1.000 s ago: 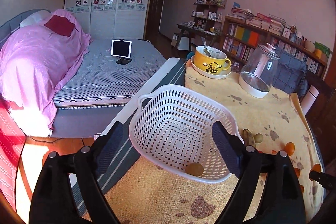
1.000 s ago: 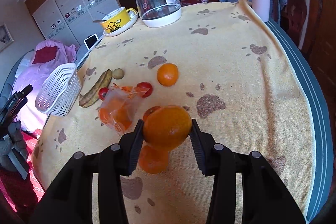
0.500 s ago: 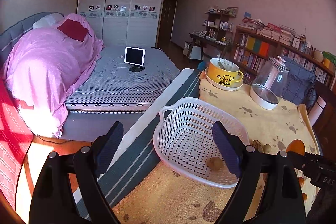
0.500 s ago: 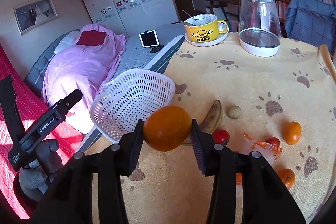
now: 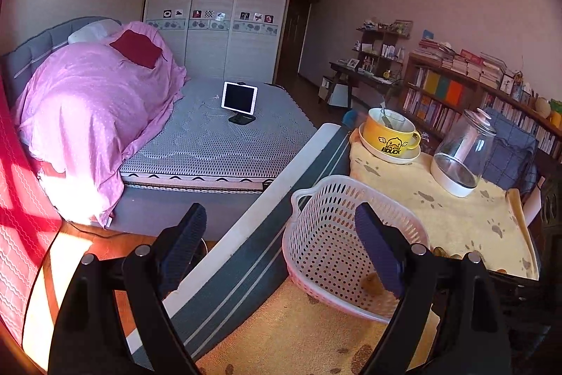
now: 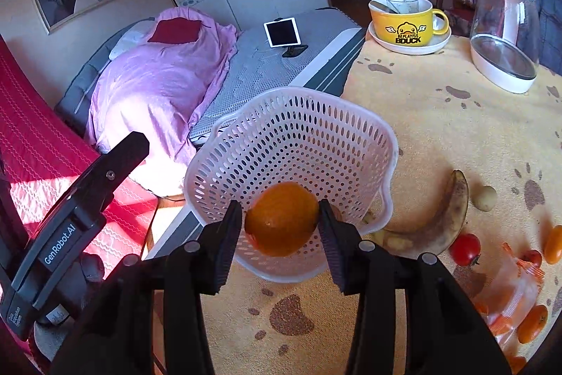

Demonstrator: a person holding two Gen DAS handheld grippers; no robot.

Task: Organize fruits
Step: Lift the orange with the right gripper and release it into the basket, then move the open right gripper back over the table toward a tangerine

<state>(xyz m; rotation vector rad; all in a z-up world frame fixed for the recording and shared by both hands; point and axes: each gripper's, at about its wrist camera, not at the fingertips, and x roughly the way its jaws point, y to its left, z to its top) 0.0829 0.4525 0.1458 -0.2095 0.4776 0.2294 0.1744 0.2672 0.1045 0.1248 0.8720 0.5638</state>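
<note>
Progress first, left wrist view: my left gripper [image 5: 279,246] is spread wide with nothing between its fingers, low centre of frame. White basket [image 5: 337,231] sits lower right on the yellow paw-print cloth [image 5: 453,220], near the table's edge. I see one small brownish fruit [image 5: 373,283] on its floor, partly hidden behind my right finger; otherwise the basket looks nearly bare, so I judge the sorting barely started. Yellow mug [image 5: 390,132] on a saucer and a glass kettle [image 5: 463,150] stand upper right of the cloth. Room: bed with pink cover [image 5: 87,108] at left, tablet [image 5: 239,98] propped on the mattress mid-frame, wardrobe behind, bookshelves far right.

Right wrist view: my right gripper [image 6: 281,227] pinches an orange [image 6: 282,222], bottom centre, over the basket's near rim, not yet released. Left to do, lower right of frame: a spotted banana [image 6: 435,220] just beside the basket, a small pale fruit [image 6: 485,198], a red tomato [image 6: 465,249], and several small orange fruits around a crumpled plastic bag [image 6: 509,290]. The other gripper's body shows at left edge.
</note>
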